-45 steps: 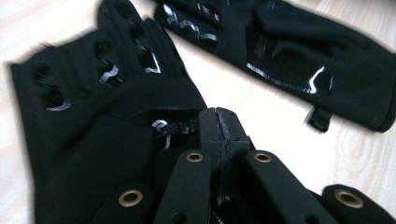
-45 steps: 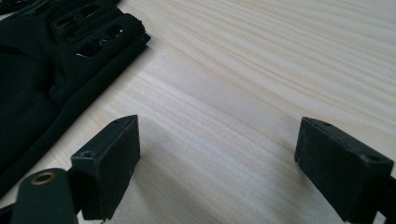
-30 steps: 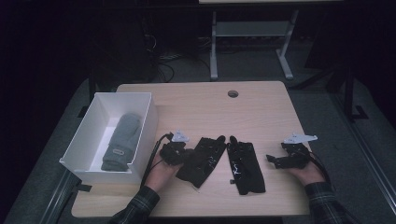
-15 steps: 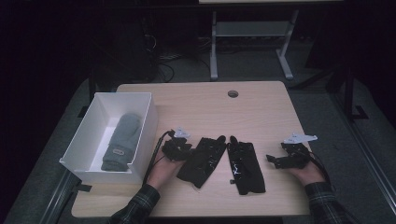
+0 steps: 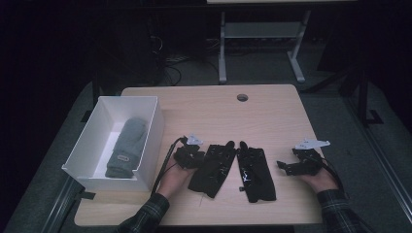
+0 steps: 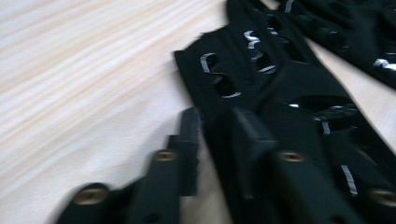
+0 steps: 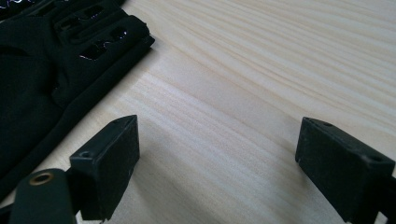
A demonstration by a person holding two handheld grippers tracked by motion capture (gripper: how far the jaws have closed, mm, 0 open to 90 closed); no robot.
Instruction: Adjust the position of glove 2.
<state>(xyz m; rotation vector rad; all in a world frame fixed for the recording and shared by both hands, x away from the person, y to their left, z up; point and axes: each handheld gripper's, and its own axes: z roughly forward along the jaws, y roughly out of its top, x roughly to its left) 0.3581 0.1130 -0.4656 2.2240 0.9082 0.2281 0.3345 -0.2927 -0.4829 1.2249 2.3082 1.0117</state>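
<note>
Since the earlier frames the left tool has edged onto the left edge of the left glove, and its jaws have just been closing. The glove's edge lies between them with a narrow gap left, so they are not yet pinching the cloth. The glove lies flat on the surface, long axis running away from the person, fingers far. The right glove lies just beside it. The right tool has kept its place, jaws spread wide over bare wood, right of that glove. The box lies left, so the left hand is nearer.
</note>
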